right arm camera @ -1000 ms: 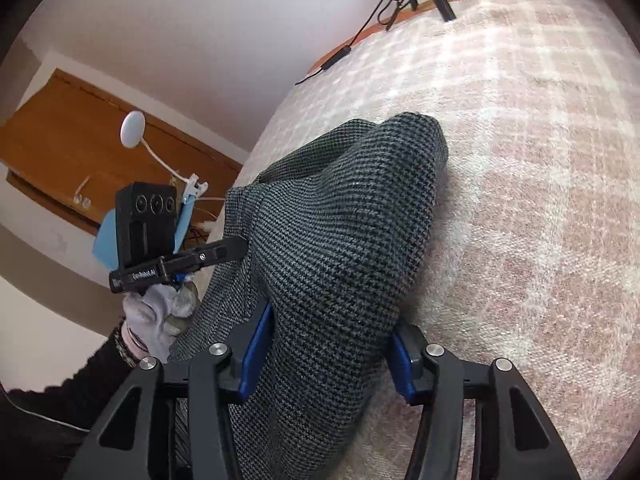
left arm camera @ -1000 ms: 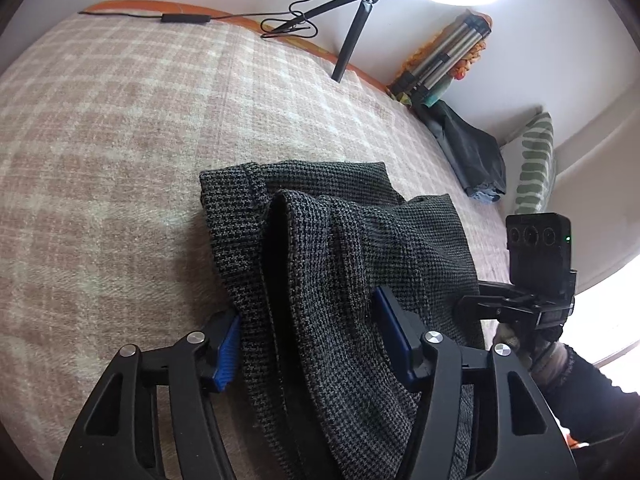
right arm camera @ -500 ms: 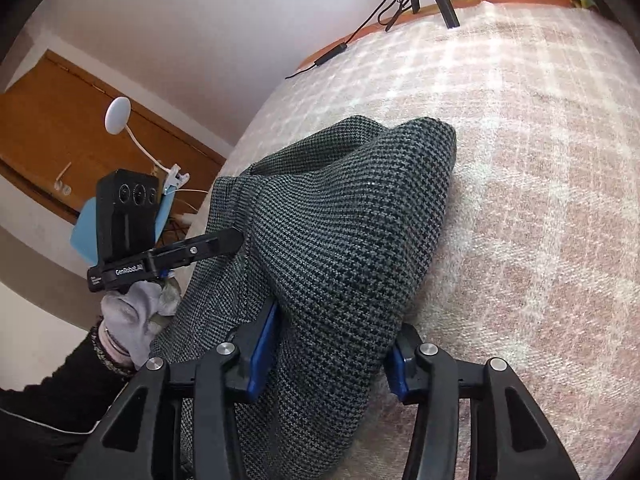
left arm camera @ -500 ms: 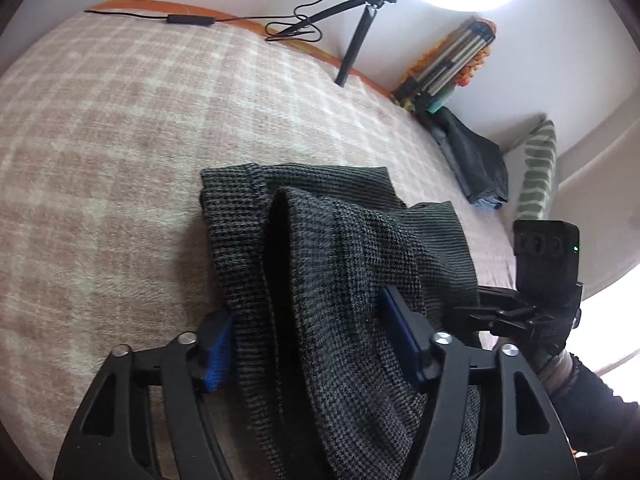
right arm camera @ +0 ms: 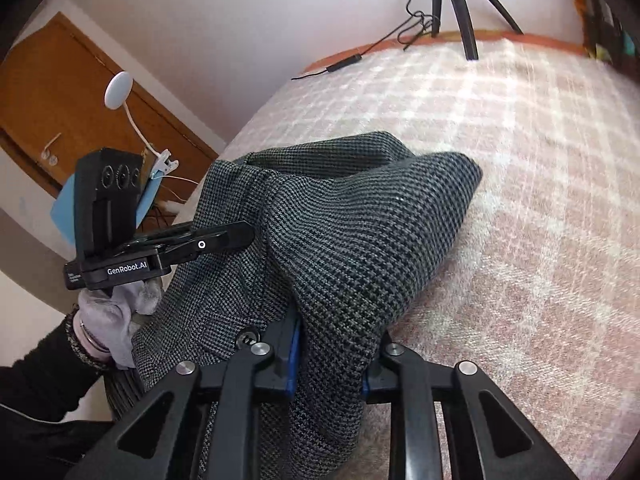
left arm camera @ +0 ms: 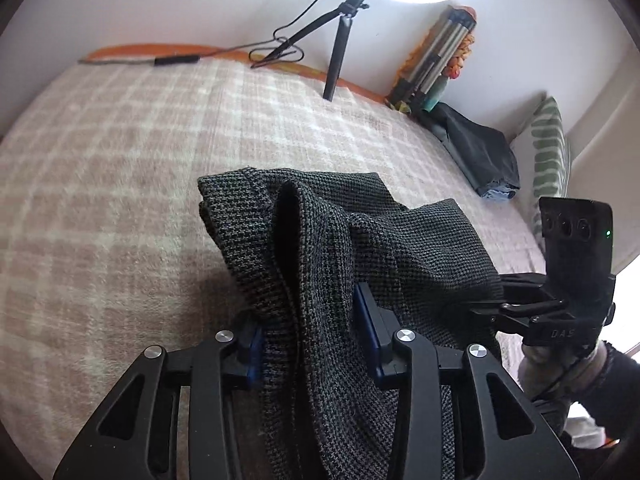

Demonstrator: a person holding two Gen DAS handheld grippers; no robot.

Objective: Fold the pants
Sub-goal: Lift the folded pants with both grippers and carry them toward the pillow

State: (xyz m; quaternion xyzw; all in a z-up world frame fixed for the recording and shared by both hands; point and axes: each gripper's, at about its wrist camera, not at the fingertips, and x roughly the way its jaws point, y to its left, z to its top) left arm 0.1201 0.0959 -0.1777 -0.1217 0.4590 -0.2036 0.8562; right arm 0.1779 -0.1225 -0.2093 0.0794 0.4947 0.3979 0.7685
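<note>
The dark grey houndstooth pants [left arm camera: 320, 248] lie bunched on the pink checked bedspread [left arm camera: 120, 168]. My left gripper [left arm camera: 310, 336] is shut on a thick fold of the pants, its blue pads pressed to the cloth on both sides. My right gripper [right arm camera: 332, 356] is shut on another fold of the pants [right arm camera: 352, 240], which bulges forward over the bedspread [right arm camera: 540, 200]. Each gripper shows in the other's view: the right one [left arm camera: 480, 304] at the pants' right edge, the left one [right arm camera: 244, 236] at their left edge.
A ring light on a tripod [left arm camera: 340, 56] stands at the bed's far edge with its cable. A folded dark garment [left arm camera: 480, 152] and a green striped pillow [left arm camera: 550, 152] lie at the far right. A wooden door [right arm camera: 60, 112] is left of the bed.
Both grippers have closed tighter on the pants folds, and the fabric is gathered and lifted more between them. The views have tilted up slightly.
</note>
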